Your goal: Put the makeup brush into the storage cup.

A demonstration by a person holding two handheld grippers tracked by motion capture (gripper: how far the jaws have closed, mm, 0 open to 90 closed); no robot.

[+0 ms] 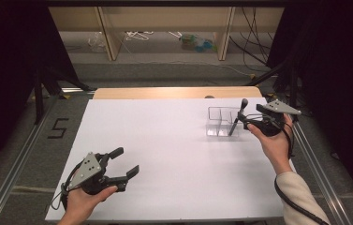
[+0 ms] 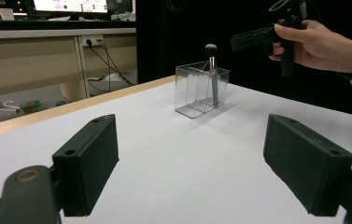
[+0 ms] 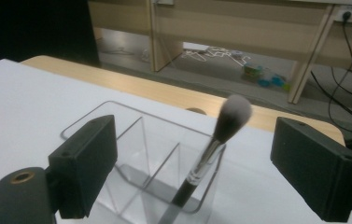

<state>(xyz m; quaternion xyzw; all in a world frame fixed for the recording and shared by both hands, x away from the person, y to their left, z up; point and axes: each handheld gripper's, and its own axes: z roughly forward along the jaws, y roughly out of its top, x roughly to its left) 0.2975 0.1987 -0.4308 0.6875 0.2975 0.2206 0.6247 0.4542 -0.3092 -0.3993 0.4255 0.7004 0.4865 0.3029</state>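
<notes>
The makeup brush (image 3: 211, 149) stands handle-down in the near compartment of the clear acrylic organizer (image 3: 117, 140), bristles up, leaning on the rim, at the far right of the white tabletop (image 1: 165, 154). The right gripper (image 1: 249, 123) hovers just beside it, fingers (image 3: 85, 163) spread wide and touching nothing. To finish well, draw that gripper straight back and up, so no finger clips the brush or tips the light organizer. The left gripper (image 1: 122, 163) rests open, well apart, near the front edge.
</notes>
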